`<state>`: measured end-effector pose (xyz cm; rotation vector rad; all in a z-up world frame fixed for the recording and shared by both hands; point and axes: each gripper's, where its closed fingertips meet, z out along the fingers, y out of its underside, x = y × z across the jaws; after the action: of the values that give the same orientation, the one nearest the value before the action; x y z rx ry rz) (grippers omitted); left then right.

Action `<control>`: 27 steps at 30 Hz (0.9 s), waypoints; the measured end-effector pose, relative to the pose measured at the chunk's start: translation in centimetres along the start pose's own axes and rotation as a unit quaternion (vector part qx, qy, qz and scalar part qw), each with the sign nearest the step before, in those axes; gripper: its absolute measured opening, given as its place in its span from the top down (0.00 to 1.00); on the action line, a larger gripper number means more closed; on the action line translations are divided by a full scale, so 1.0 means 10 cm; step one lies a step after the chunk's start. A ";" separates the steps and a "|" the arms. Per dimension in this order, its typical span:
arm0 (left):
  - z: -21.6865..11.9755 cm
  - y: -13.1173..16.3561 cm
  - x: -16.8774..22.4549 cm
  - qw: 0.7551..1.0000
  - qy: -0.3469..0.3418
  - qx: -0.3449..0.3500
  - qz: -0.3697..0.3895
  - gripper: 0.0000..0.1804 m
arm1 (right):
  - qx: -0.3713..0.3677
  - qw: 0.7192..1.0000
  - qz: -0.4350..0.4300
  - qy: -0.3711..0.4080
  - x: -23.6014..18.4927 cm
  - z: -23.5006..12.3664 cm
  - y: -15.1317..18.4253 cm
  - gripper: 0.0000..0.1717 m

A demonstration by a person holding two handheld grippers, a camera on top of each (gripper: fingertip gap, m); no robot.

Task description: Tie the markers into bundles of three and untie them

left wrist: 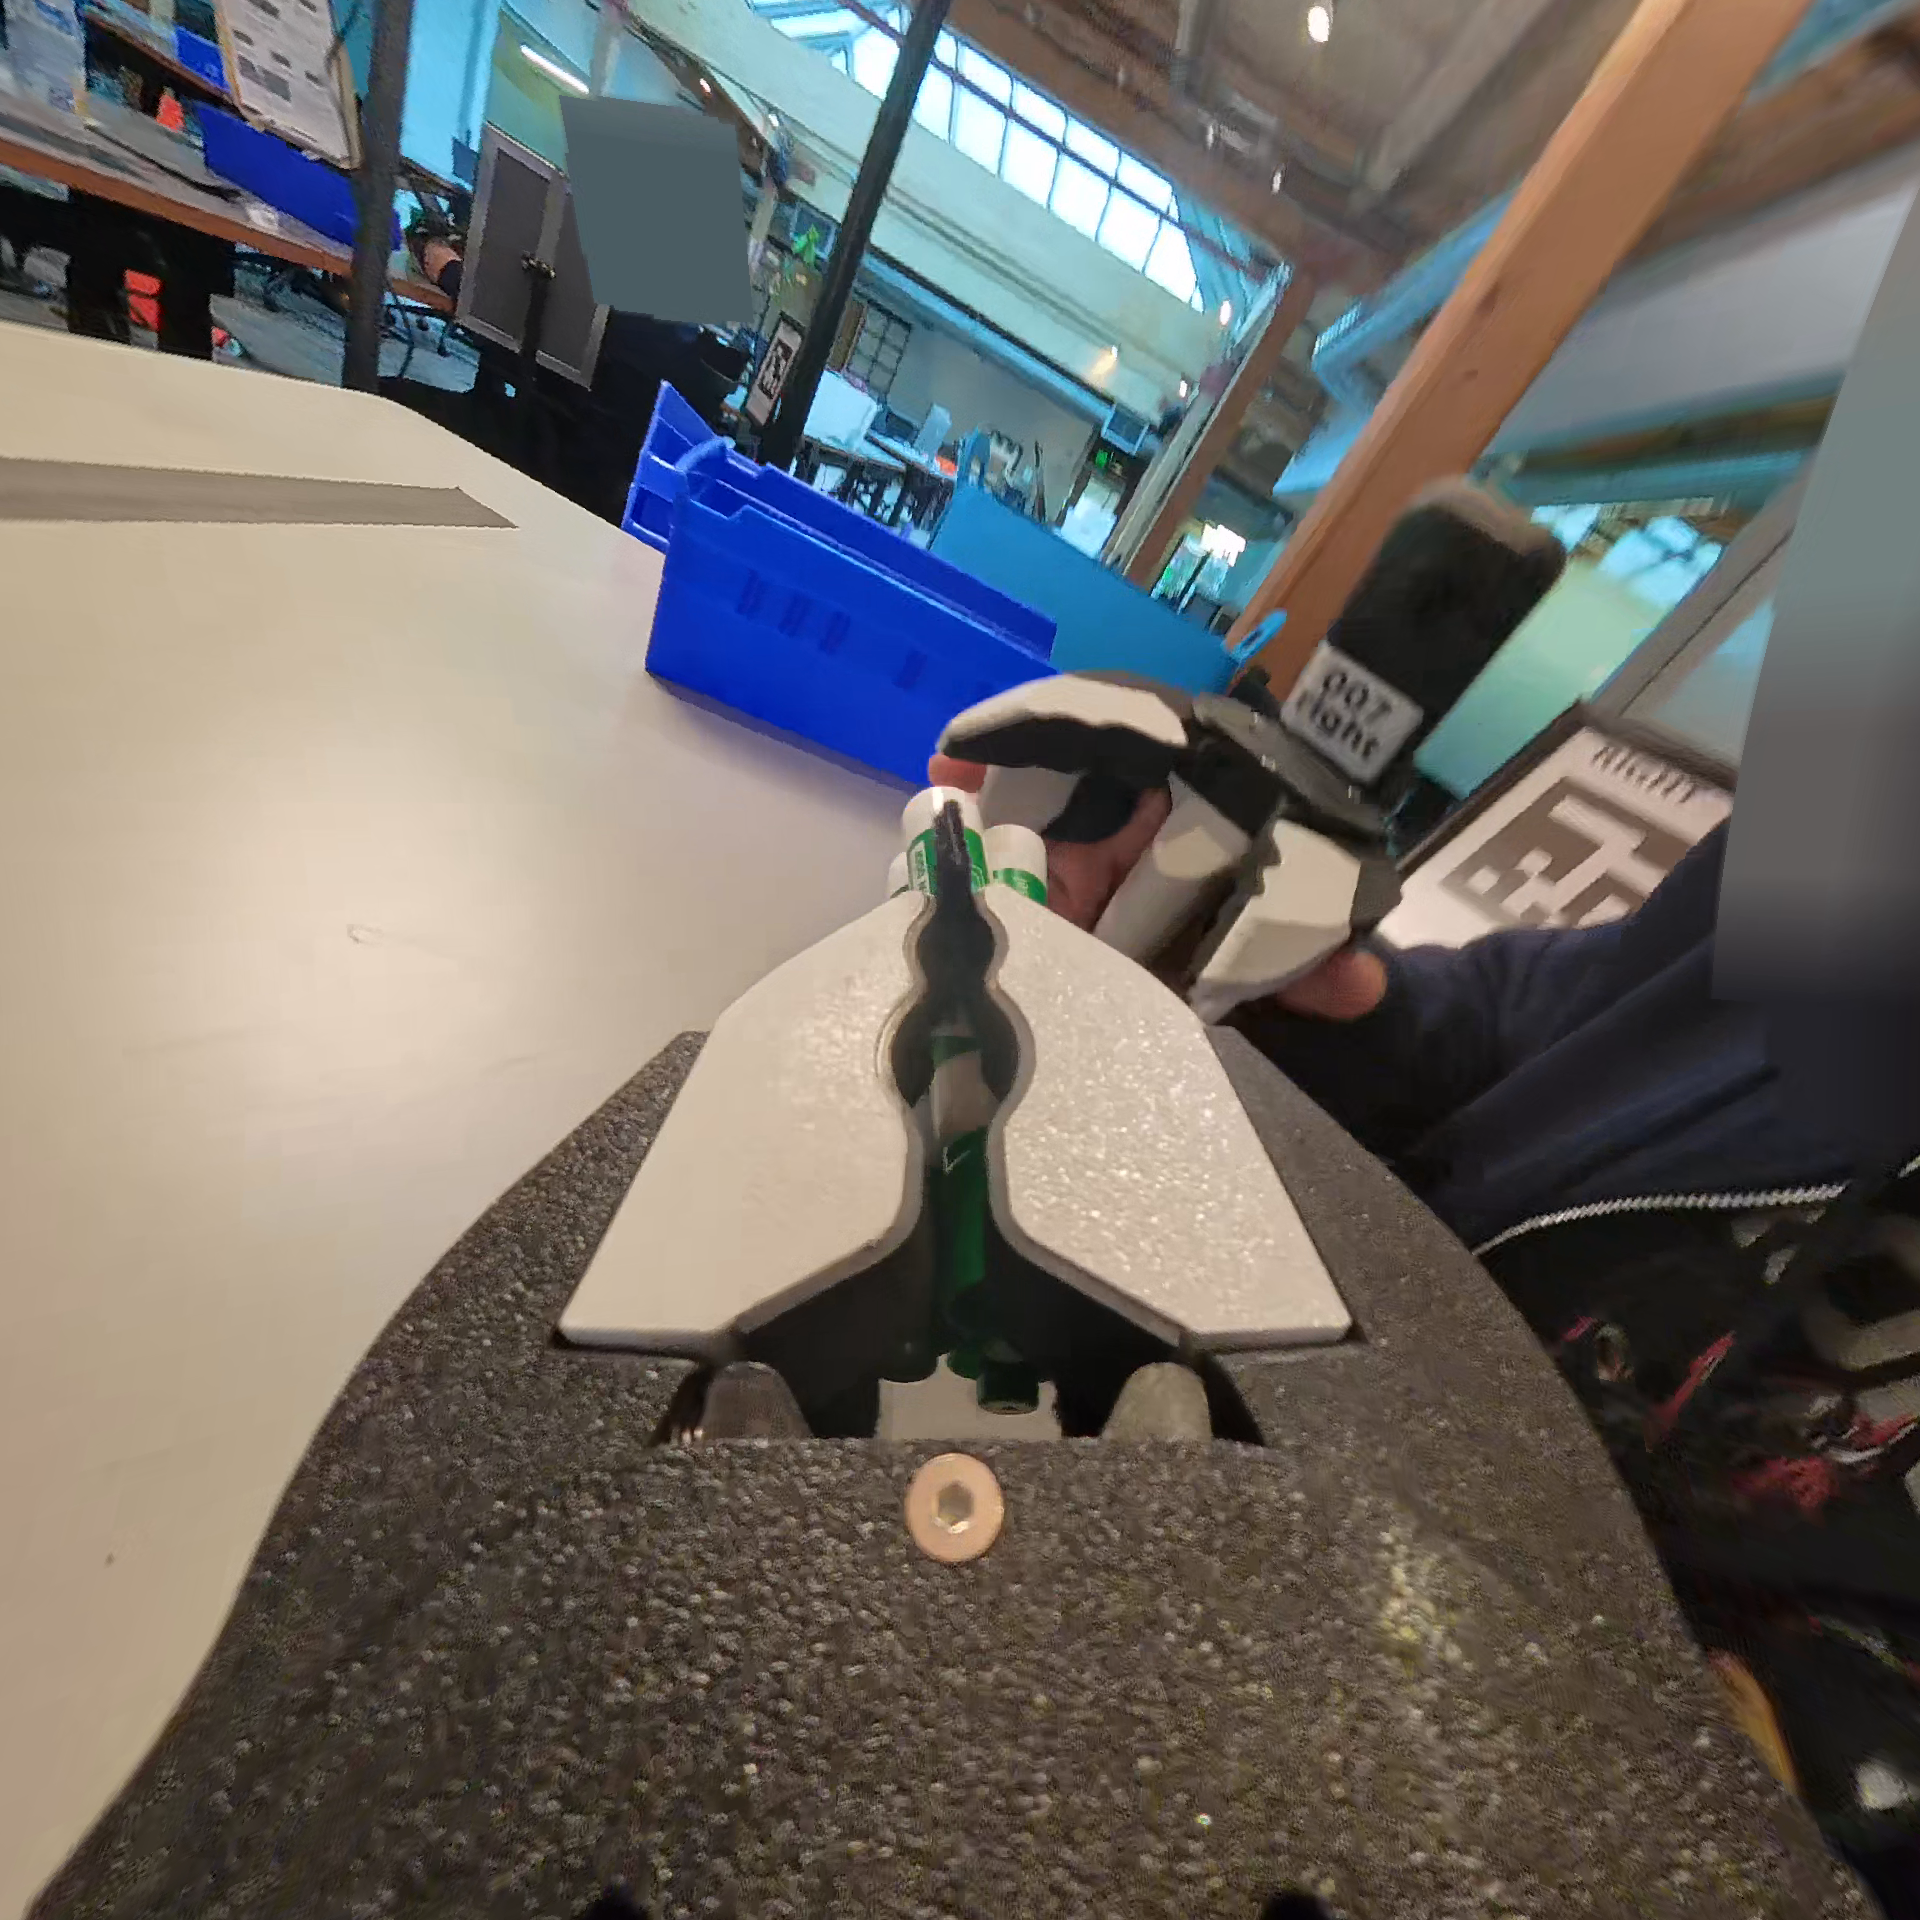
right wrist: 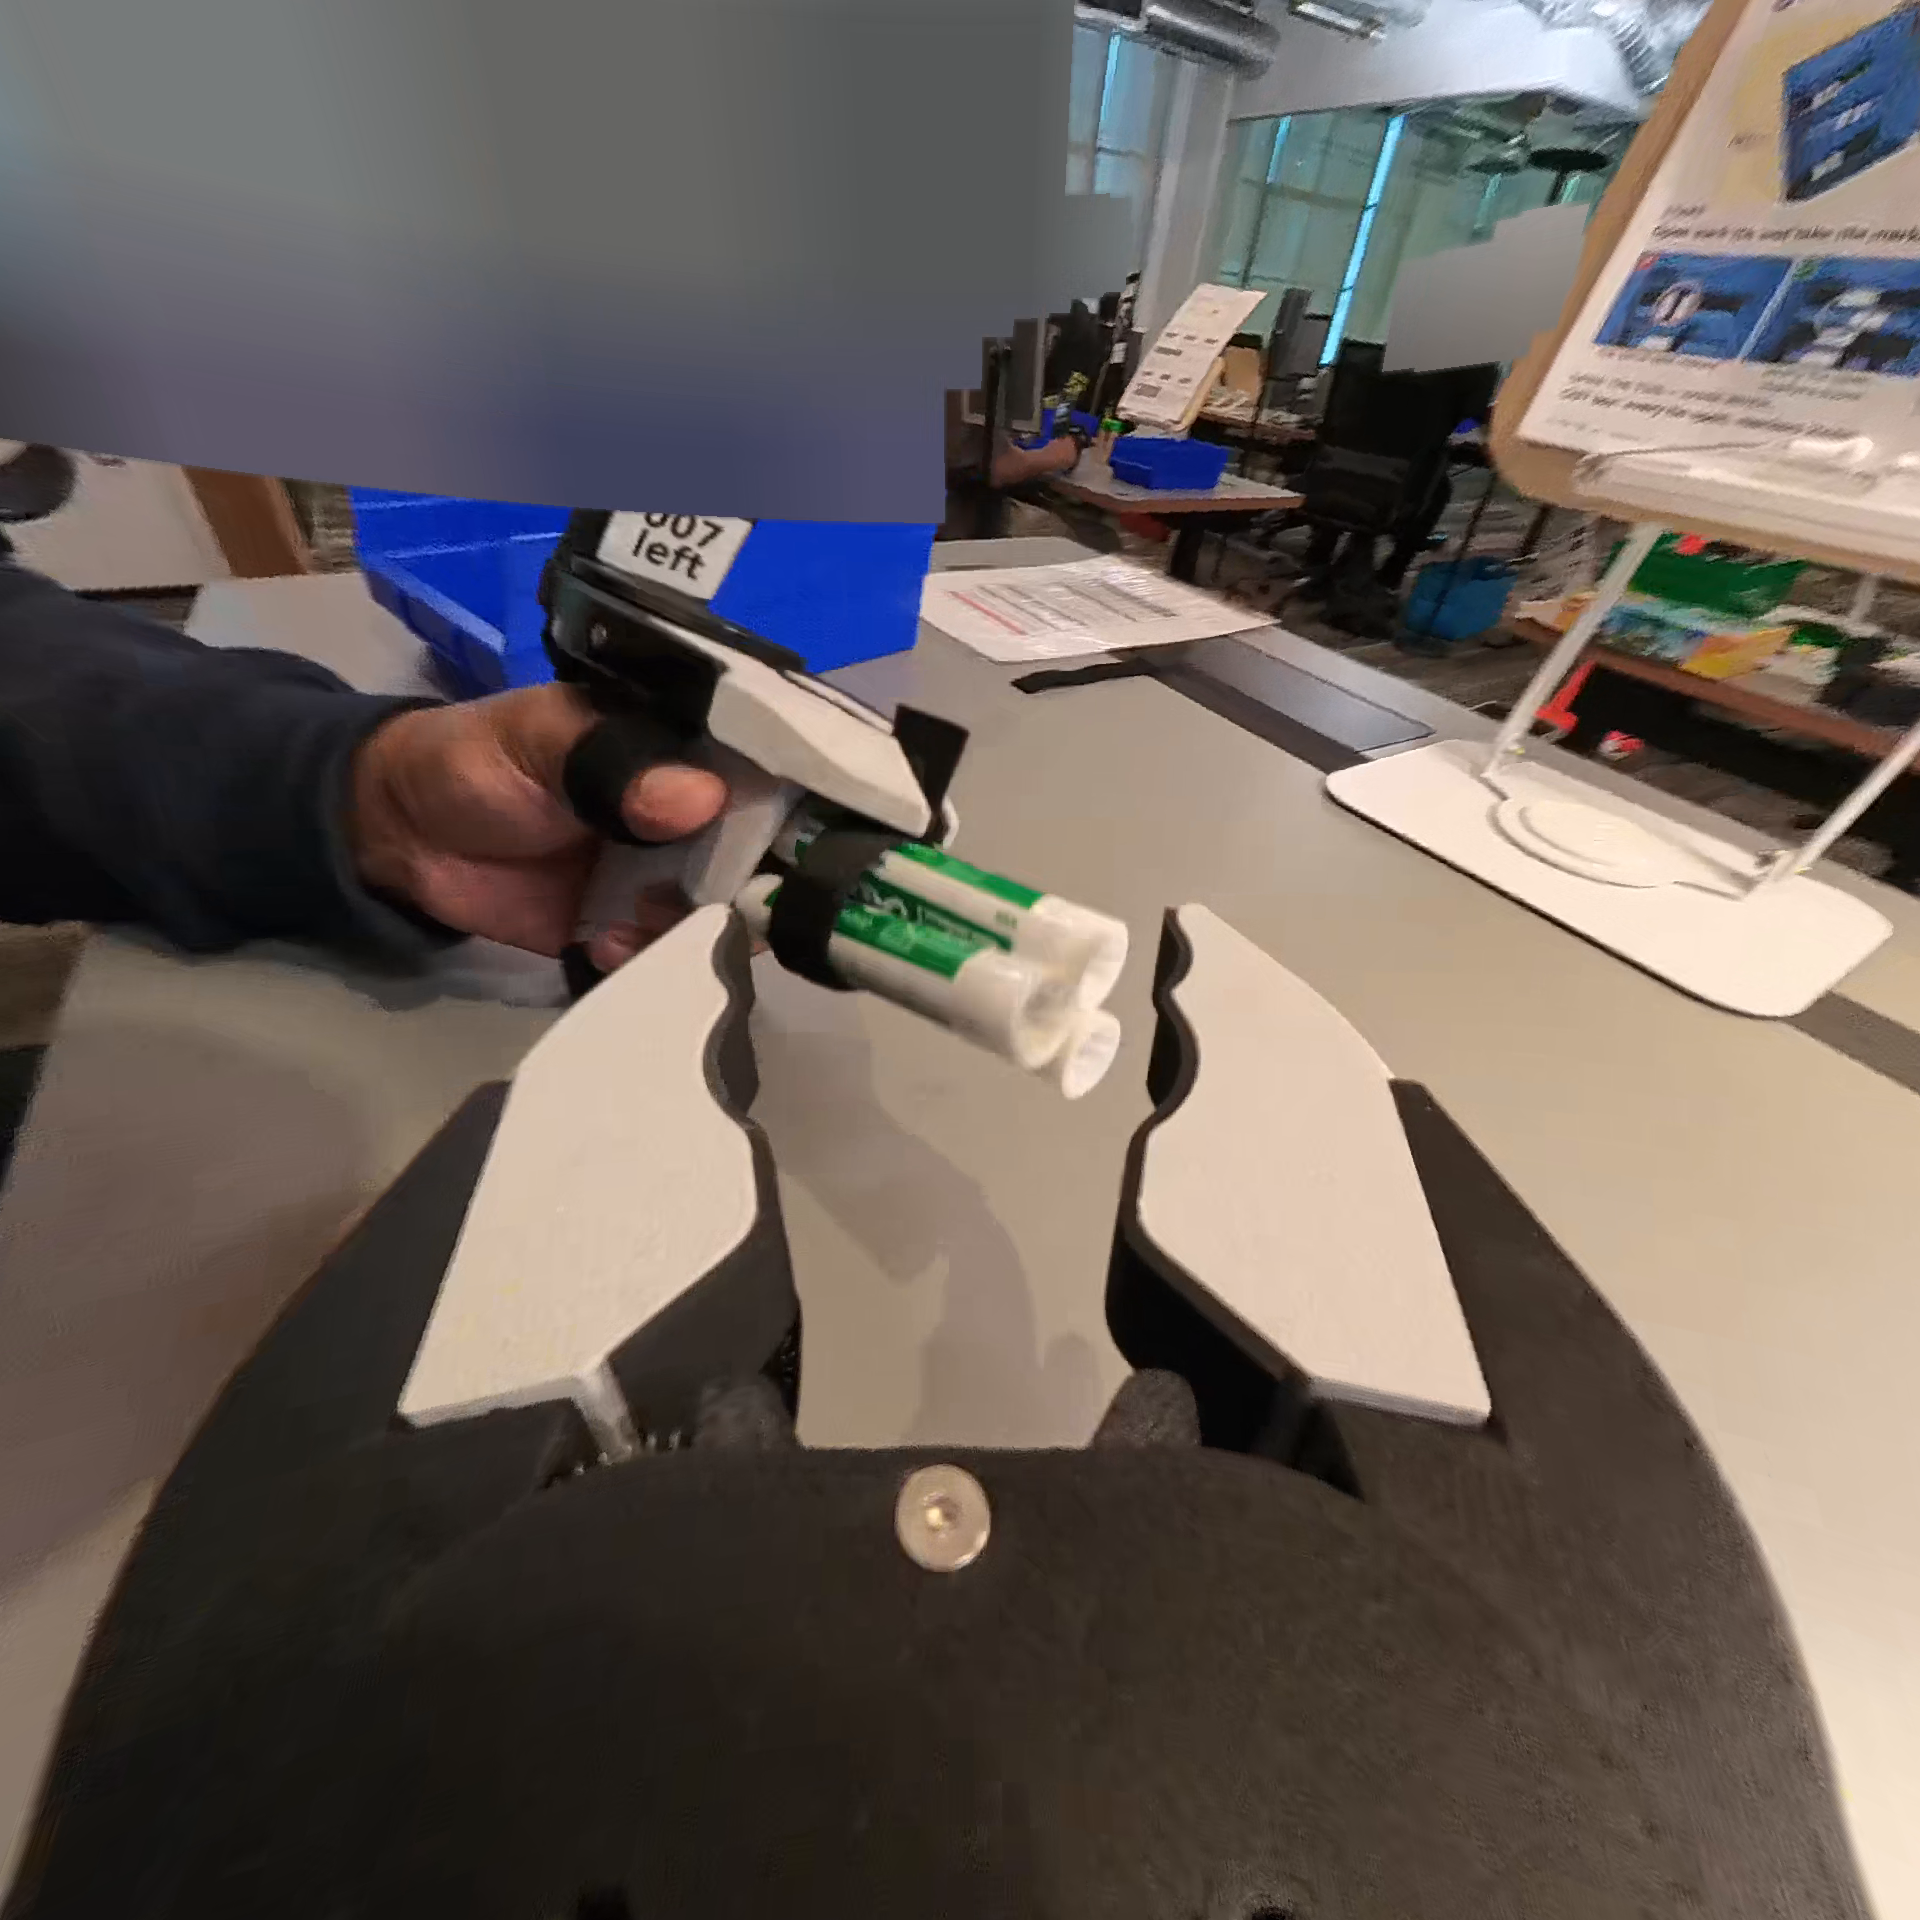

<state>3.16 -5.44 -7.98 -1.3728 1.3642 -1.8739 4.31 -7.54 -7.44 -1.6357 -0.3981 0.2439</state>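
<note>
strap pinched, bundle hanging over the table

the left gripper is clamped on the free end of a black fabric strap wrapped around a bundle of white markers with green labels. the bundle hangs from the strap above the pale grey table, its white ends tilted down. the right gripper stands wide apart with nothing in it; the marker ends sit between its white fingertips, touching neither. a blue plastic bin rests on the table beyond.
</note>
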 end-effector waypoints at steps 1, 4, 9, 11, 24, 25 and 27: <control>0.02 0.02 0.03 1.000 0.002 -0.011 0.025 0.98 | -0.007 1.000 0.007 -0.016 -0.02 0.02 -0.01 0.57; 0.07 0.10 0.15 0.995 0.014 -0.038 0.087 0.97 | -0.042 0.997 0.013 -0.069 -0.11 0.09 0.06 0.63; 0.11 0.23 0.30 0.984 0.049 -0.071 0.158 0.98 | -0.086 0.984 0.012 -0.156 -0.32 0.11 0.21 0.75; 0.11 0.28 0.34 0.979 0.061 -0.085 0.176 0.98 | -0.096 0.977 0.020 -0.190 -0.39 0.09 0.25 0.80; 0.12 0.38 0.36 0.974 0.082 -0.114 0.175 0.97 | -0.104 0.970 0.041 -0.216 -0.47 0.07 0.33 0.86; 0.12 0.37 0.36 0.975 0.083 -0.111 0.175 0.97 | -0.103 0.970 0.042 -0.216 -0.46 0.07 0.33 0.86; 0.12 0.37 0.36 0.975 0.084 -0.110 0.172 0.97 | -0.103 0.970 0.044 -0.216 -0.47 0.06 0.33 0.86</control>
<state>2.06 -10.38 -9.59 -1.0046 1.8103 -1.6745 0.17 -9.01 -11.11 -1.8044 -0.7002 0.6510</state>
